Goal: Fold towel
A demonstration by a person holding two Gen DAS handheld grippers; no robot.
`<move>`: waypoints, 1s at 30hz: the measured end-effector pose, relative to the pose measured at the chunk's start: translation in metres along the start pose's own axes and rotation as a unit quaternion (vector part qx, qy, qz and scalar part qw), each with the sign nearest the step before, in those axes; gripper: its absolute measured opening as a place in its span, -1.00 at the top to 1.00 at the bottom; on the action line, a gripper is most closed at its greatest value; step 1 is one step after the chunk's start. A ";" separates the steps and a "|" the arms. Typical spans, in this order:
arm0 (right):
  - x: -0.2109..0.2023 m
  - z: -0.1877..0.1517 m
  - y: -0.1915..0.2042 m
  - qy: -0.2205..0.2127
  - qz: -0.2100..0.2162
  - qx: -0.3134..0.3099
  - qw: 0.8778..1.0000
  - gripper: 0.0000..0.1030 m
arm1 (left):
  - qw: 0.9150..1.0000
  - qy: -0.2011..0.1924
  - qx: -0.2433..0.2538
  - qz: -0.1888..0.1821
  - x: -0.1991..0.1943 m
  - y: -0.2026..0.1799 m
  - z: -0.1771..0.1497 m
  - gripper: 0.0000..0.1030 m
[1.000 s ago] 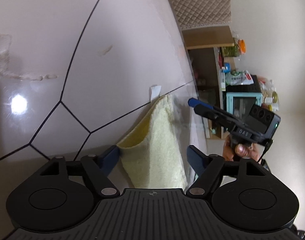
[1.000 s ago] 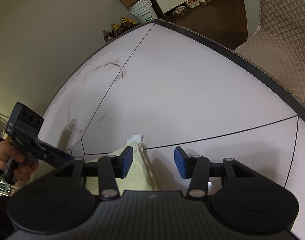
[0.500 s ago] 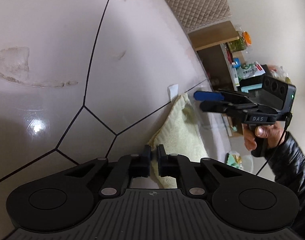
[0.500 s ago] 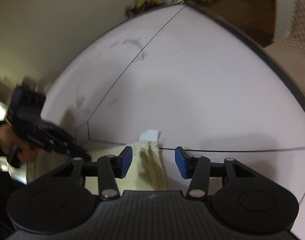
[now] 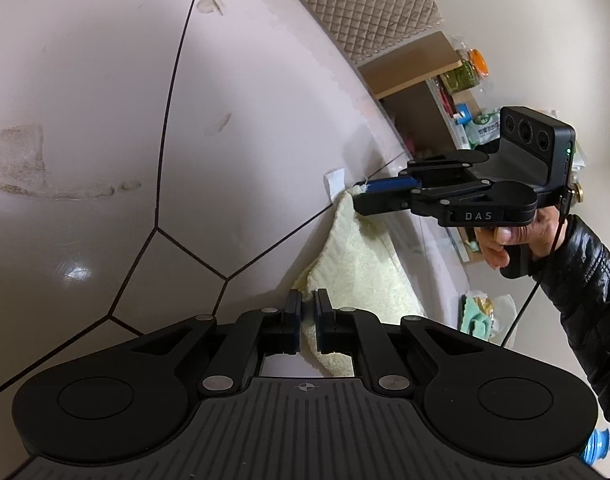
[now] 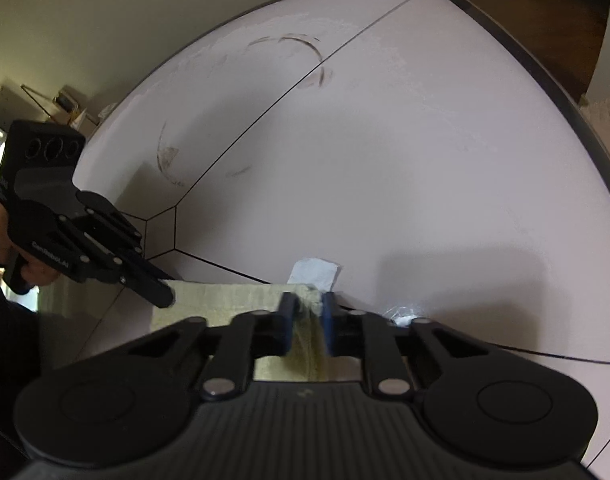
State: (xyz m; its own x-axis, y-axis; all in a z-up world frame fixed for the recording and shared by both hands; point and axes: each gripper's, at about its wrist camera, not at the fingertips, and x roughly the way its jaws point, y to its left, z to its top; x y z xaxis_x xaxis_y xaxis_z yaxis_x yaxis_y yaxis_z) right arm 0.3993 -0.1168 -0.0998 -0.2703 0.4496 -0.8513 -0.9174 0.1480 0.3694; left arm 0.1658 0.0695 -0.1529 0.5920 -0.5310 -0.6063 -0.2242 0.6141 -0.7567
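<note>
Towel (image 5: 357, 264) corners pinched btwn L gripper (image 5: 303, 312) & R gripper (image 6: 308, 312) jaws

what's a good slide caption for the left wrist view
Left gripper pinches the near corner of a pale yellow towel on the table while the right gripper clamps the far corner.

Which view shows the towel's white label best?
The right wrist view: the white label lies flat and unblocked just beyond the right gripper. In the left wrist view it is a small sliver at the towel's far corner.
</note>
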 end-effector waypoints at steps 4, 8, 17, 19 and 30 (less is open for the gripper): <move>-0.010 -0.005 0.003 -0.024 0.002 0.010 1.000 0.76 | 1.000 -0.004 0.017 0.001 -0.007 -0.007 0.004 0.87; -0.020 -0.003 0.008 -0.051 -0.007 0.021 0.998 0.76 | 0.999 -0.011 0.031 0.006 -0.014 -0.009 0.015 0.87; -0.047 0.003 0.000 -0.144 -0.051 0.062 0.986 0.76 | 0.990 0.001 0.139 0.035 -0.014 -0.024 0.085 0.87; -0.054 -0.001 -0.003 -0.159 -0.066 0.062 0.983 0.76 | 0.983 0.005 0.176 0.040 -0.010 -0.037 0.100 0.87; -0.099 -0.061 0.014 -0.171 -0.079 0.051 0.981 0.76 | 0.943 0.024 0.331 0.029 -0.002 -0.121 0.055 0.87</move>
State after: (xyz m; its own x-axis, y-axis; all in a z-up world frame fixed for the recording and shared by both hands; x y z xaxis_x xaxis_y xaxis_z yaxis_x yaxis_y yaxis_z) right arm 0.3951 -0.2134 -0.0329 0.0030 0.6804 -0.7328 -0.9015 0.3190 0.2925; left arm 0.2344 0.0287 -0.0469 0.5547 -0.5008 -0.6645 0.2858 0.8647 -0.4131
